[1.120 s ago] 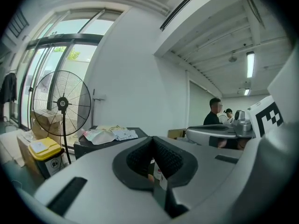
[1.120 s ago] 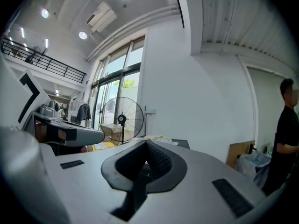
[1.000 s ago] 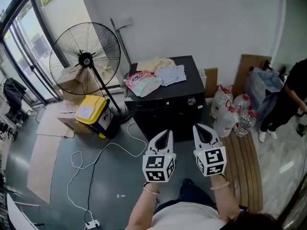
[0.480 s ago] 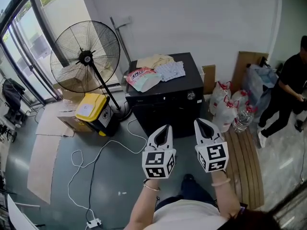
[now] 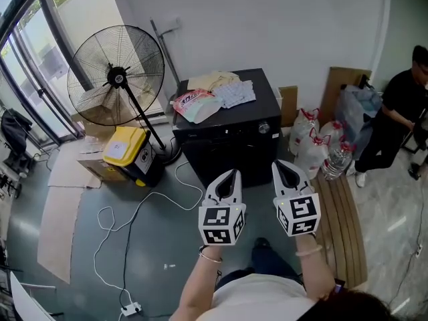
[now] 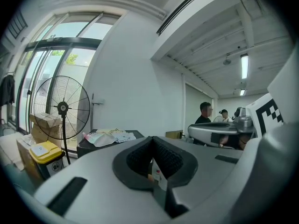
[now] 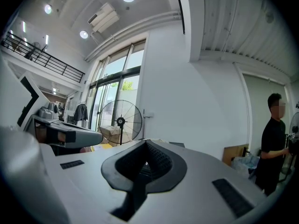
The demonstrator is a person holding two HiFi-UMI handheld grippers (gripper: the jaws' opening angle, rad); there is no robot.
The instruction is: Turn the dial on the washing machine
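The black washing machine (image 5: 227,146) stands against the white wall, its small silver dial (image 5: 265,128) on the front panel at upper right. Both grippers hang side by side in front of it, well short of the dial. My left gripper (image 5: 233,173) is shut and empty; in the left gripper view its jaws (image 6: 152,139) meet, with the machine's top (image 6: 91,146) beyond. Equally shut and empty, my right gripper (image 5: 280,166) points at the machine's right front, and its jaws (image 7: 145,143) are closed together.
Cloths and packets (image 5: 212,95) lie on the machine's top. A standing fan (image 5: 117,75) and a yellow-lidded box (image 5: 125,149) are at its left, with a white cable (image 5: 127,226) on the floor. Bags and bottles (image 5: 314,149), wooden slats (image 5: 342,226) and a person (image 5: 394,122) are at right.
Both grippers have edged a little forward toward the machine, still shut. The person at the right has shifted position.
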